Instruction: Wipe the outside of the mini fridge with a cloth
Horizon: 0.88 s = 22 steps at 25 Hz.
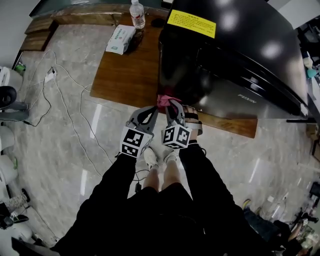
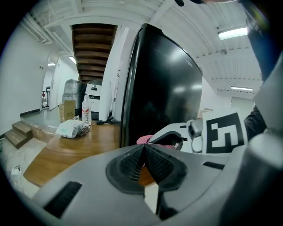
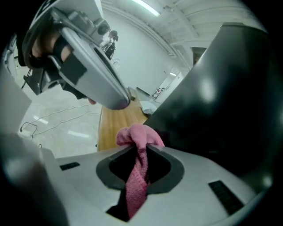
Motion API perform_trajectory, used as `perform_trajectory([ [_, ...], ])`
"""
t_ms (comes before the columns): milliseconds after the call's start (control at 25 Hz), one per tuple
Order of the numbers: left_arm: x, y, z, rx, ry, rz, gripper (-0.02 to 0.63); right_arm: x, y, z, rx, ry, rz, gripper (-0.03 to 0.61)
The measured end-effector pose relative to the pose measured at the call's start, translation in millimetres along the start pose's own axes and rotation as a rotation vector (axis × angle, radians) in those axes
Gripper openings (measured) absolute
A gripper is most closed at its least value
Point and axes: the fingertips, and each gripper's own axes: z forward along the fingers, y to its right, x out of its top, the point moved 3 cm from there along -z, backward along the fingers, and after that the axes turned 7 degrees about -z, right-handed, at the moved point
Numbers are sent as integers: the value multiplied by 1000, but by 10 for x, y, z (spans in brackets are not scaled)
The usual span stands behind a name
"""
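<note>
1. Black sleeves (image 1: pixel 200 170) and a pair of pale shoes (image 1: pixel 151 157) fill the bottom of the head view, over a glossy stone floor (image 1: pixel 60 145).
2. Just ahead of the sleeves the two grippers sit side by side, marker cubes toward the camera and jaws pointing at the fridge.
3. On the left gripper (image 2: pixel 144 146) the ribbed jaws meet at their tips with nothing between them. It hangs just beside the right one, short of the fridge.
4. On the right gripper (image 3: pixel 140 150) the jaws are clamped on a pink cloth (image 1: pixel 164 100). A strip of it hangs down through the jaw gap and a bunched wad stands out past the tips.
5. That wad sits at the near lower corner of the mini fridge (image 1: pixel 235 55), seemingly touching its glossy black side, just above the near edge of the table.
6. This fridge stands on a low wooden table (image 1: pixel 125 75), its dark surfaces showing ceiling-light reflections and a yellow label (image 1: pixel 191 23) on its top.
7. Farther back on the table, left of the fridge, lies a white and green tissue pack (image 1: pixel 120 39), and beyond it a clear water bottle (image 1: pixel 137 14) stands upright.
8. Off to the left, white cables (image 1: pixel 65 100) trail loosely across the floor.
</note>
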Motion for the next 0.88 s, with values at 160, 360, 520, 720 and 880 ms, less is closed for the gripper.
perform_trajectory([
  [160,-157,27,-109,6,-24,-22,6,-180,-186,200,78,-37,60,62],
  [360,105,179,-301,-7,29,-88,6,39,40,-251,58,62,144,64],
  [520,493,521,-571,-46,57,-49,6,220,207,-1022,1,96,126,64],
  [720,1111,1046,-666,-121,122,-45,6,283,767,-1928,-137,84,60,64],
  [880,1510,1689,-591,-223,154,-19,6,191,1348,-2688,-295,72,39,64],
])
